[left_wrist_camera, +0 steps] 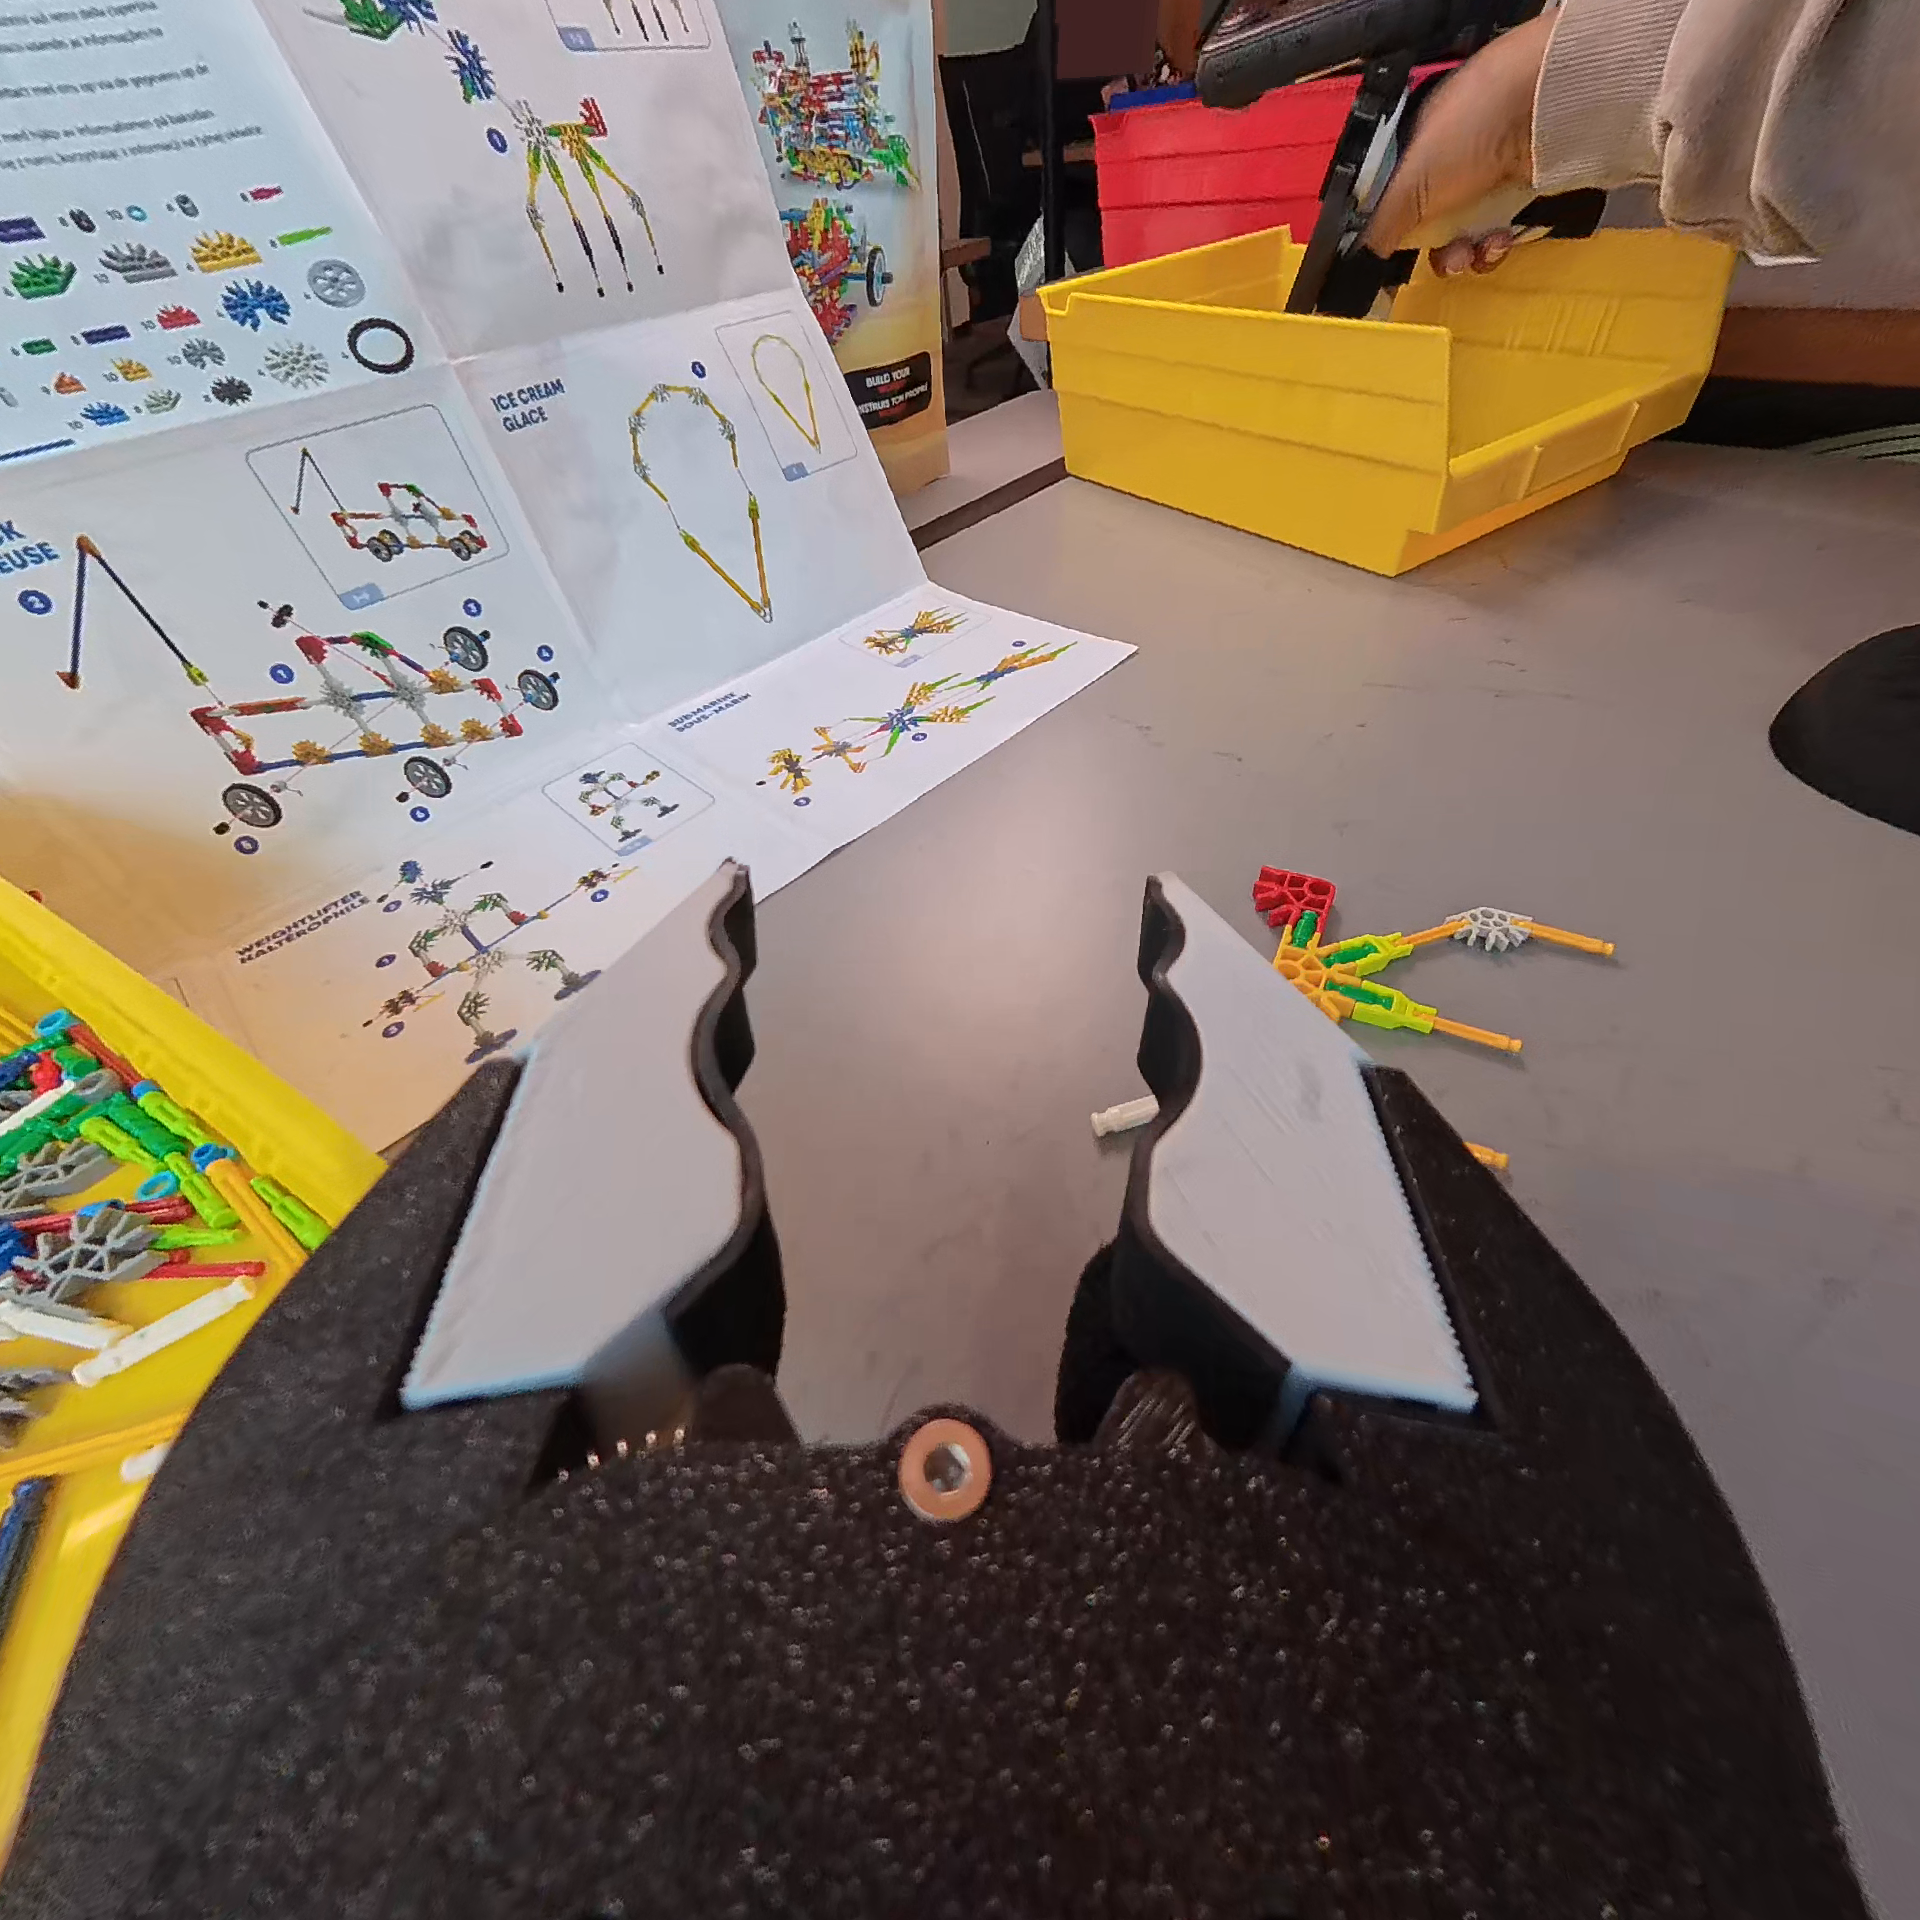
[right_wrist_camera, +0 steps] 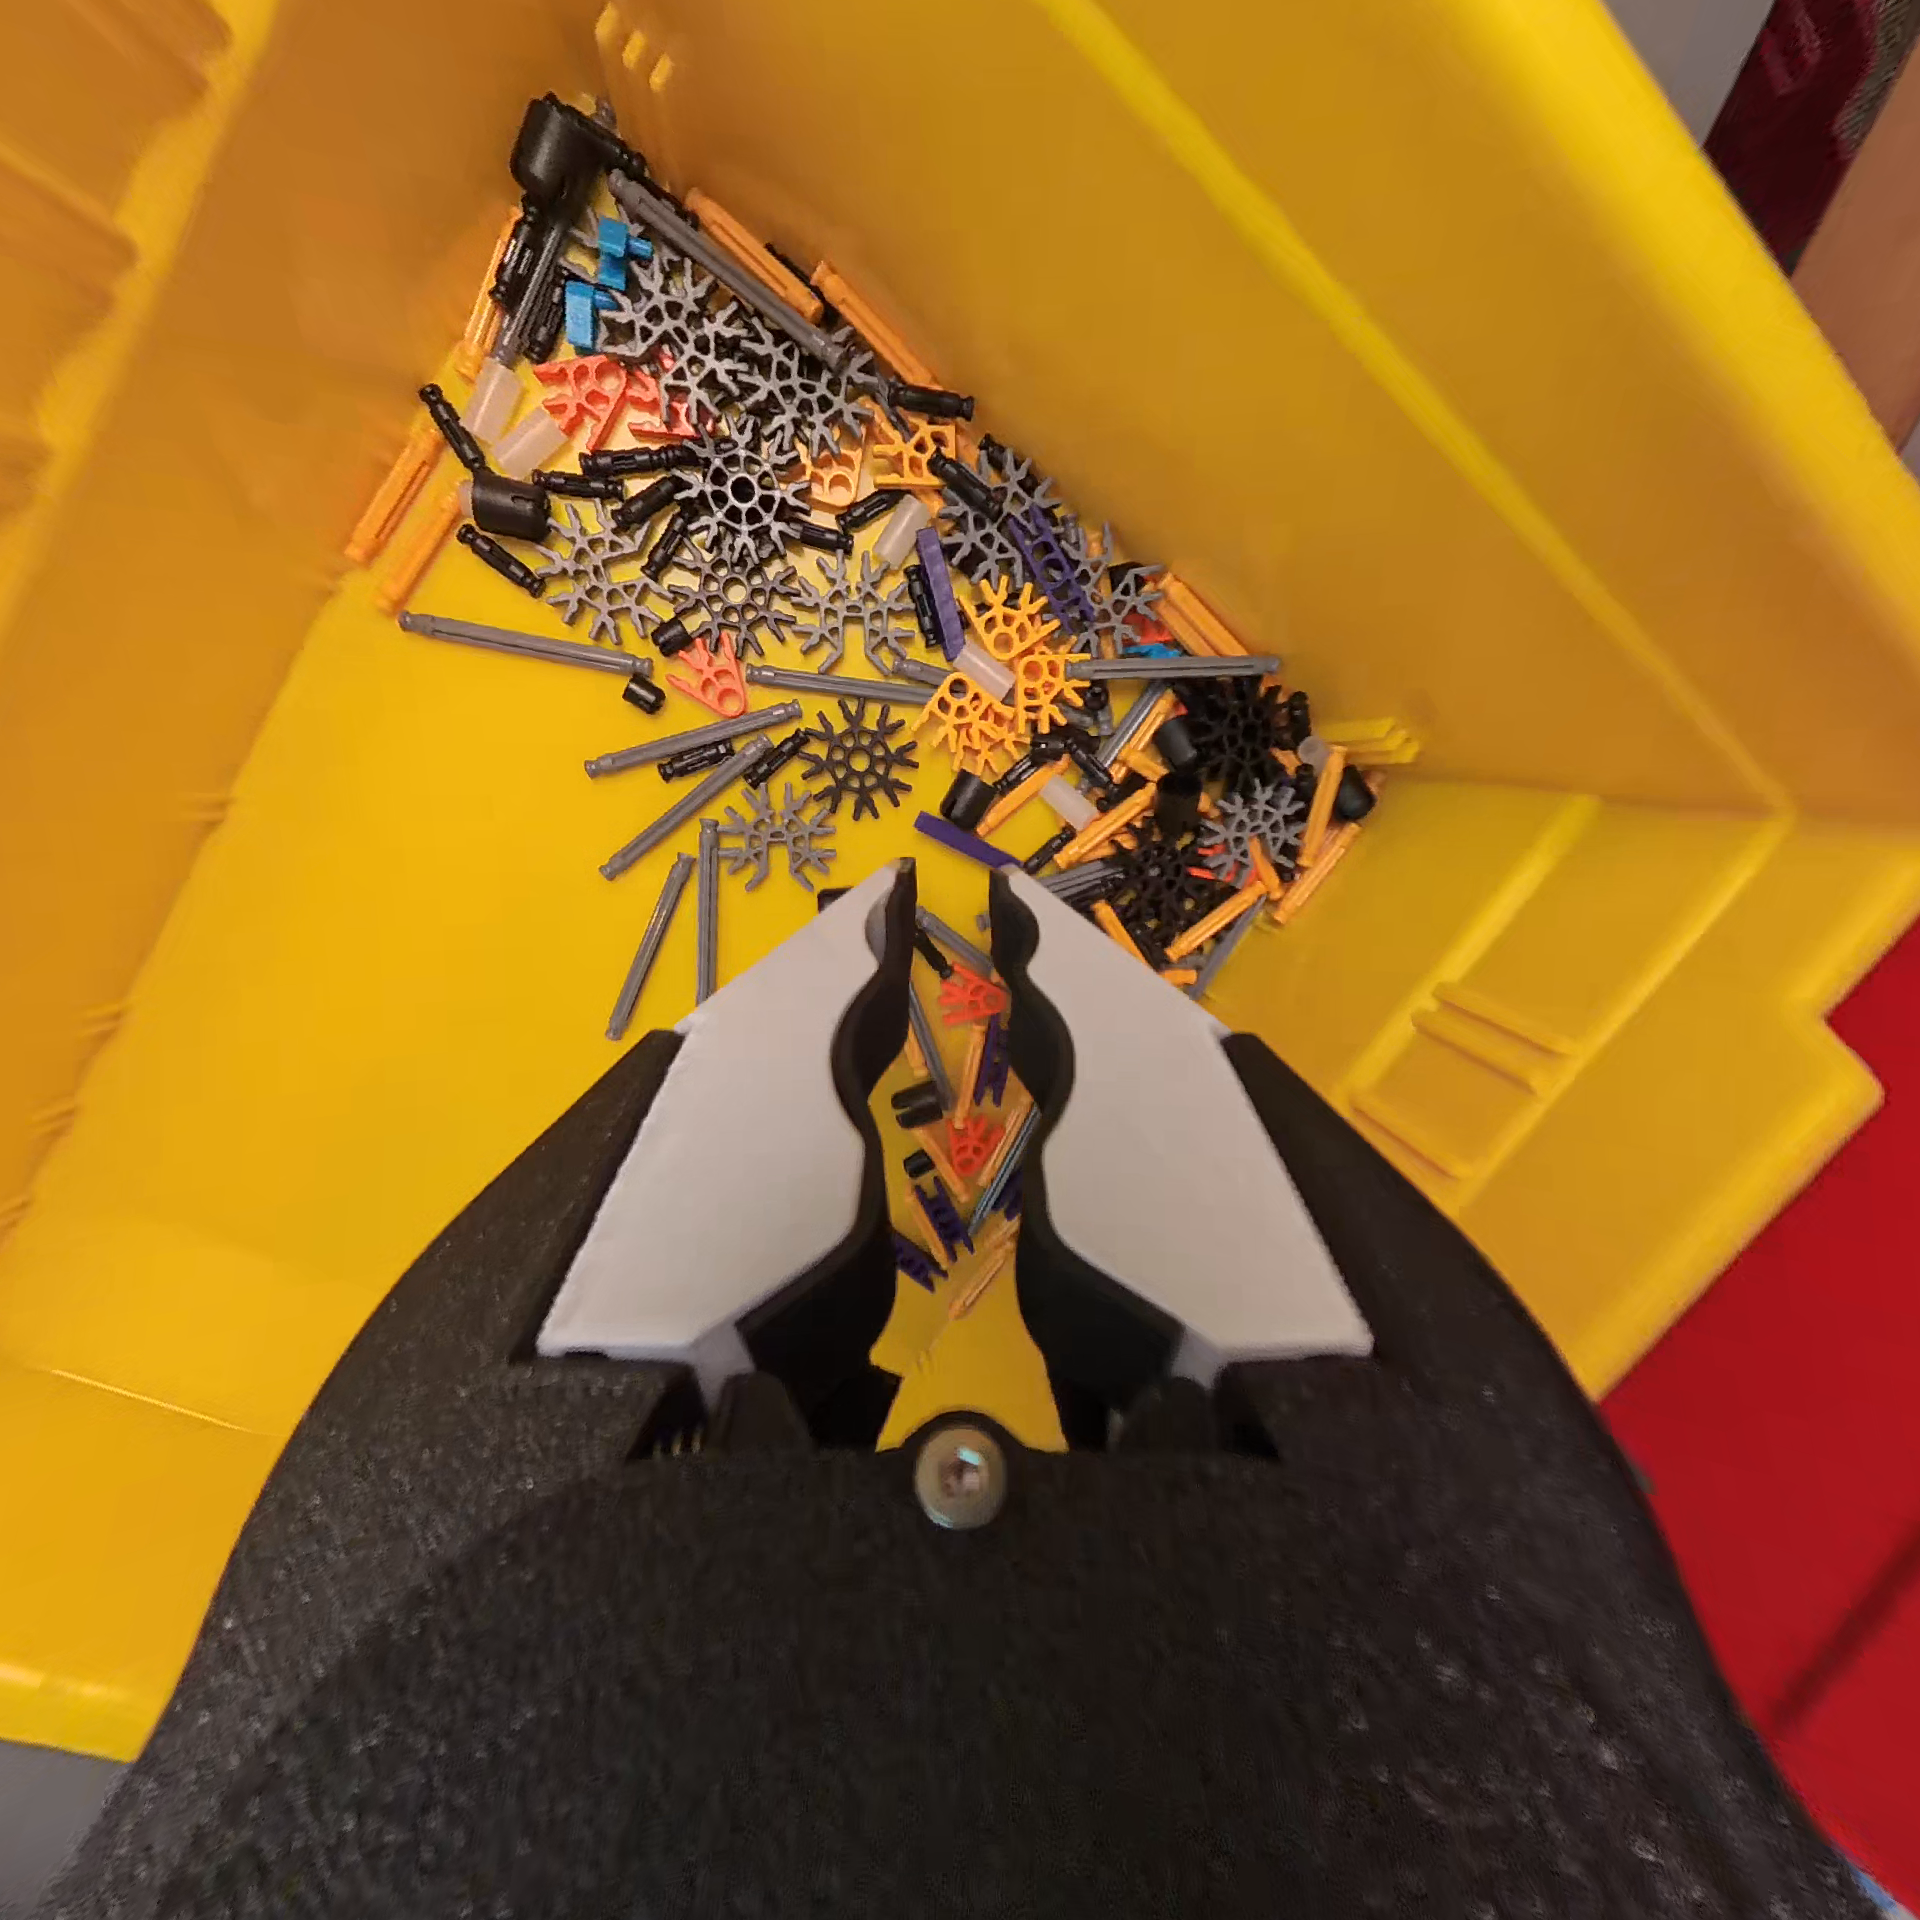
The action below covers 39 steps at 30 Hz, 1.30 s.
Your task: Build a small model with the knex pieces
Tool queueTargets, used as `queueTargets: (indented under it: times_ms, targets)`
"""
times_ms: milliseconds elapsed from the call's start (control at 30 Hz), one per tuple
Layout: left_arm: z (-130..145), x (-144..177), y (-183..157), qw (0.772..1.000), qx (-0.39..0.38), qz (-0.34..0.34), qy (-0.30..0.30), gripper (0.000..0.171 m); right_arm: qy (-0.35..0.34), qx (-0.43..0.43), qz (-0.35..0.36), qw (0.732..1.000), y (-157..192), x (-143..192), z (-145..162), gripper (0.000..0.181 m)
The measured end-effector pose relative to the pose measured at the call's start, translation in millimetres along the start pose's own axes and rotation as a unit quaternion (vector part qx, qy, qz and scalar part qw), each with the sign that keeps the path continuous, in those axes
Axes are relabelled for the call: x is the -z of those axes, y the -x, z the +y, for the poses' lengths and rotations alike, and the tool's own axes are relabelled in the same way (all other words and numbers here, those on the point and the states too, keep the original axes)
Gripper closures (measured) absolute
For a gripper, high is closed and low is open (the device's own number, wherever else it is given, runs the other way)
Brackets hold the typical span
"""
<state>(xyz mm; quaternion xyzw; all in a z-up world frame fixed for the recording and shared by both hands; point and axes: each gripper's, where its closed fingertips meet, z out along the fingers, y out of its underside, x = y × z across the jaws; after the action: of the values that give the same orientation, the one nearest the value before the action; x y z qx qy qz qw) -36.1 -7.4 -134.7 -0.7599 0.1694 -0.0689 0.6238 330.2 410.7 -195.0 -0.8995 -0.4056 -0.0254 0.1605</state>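
**Left gripper spread above the table, right one narrowed inside a parts bin**

Only the left wrist view shows the grey tabletop [left_wrist_camera: 1351, 727]. There the left gripper [left_wrist_camera: 945, 914] hangs with its wavy-edged grey fingers wide apart and nothing between them. Just right of it lies a small assembly [left_wrist_camera: 1351, 966] of red, yellow and green connectors, orange rods and a grey snowflake hub; a white rod [left_wrist_camera: 1122, 1117] pokes out beside the right finger. A folded instruction sheet [left_wrist_camera: 468, 520] stands at left, by a yellow tray [left_wrist_camera: 239, 1091] of mixed pieces. Farther off, a hand [left_wrist_camera: 1455, 156] dips the other gripper into a yellow bin [left_wrist_camera: 1247, 416].

The right wrist view looks down into that ribbed plastic bin [right_wrist_camera: 1143, 260]. The right gripper [right_wrist_camera: 951, 883] has its tips near together, a slim gap left, gripping nothing. It hovers over scattered grey rods [right_wrist_camera: 665, 935], black snowflake hubs [right_wrist_camera: 857, 758] and orange connectors [right_wrist_camera: 977, 992].
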Motion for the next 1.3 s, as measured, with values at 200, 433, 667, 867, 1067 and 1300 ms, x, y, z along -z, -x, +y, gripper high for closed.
queueTargets:
  times_ms: [200,433,667,867,1067,1300]
  targets:
    - [8,-8,-2,1.0,0.014,0.023,0.015,0.097,0.015,0.027,-0.003,0.999,2,-10,-1,0.157]
    - [9,-7,-4,0.999,0.006,0.027,0.018,0.099,0.039,-0.01,-0.058,0.997,11,-13,0,0.173]
    - [7,-5,-8,0.999,0.003,0.036,0.016,0.101,0.037,-0.051,-0.083,0.995,14,-10,7,0.179]
    - [6,-3,-9,0.999,0.005,0.035,0.016,0.101,-0.123,0.003,-0.079,0.989,41,66,-36,0.179]
    - [8,-2,-5,0.999,0.02,0.034,0.025,0.1,-0.241,0.14,-0.229,0.933,215,169,-26,0.179]
    - [7,1,-11,0.999,0.002,0.038,0.027,0.1,-0.124,0.265,-0.342,0.893,403,110,81,0.179]
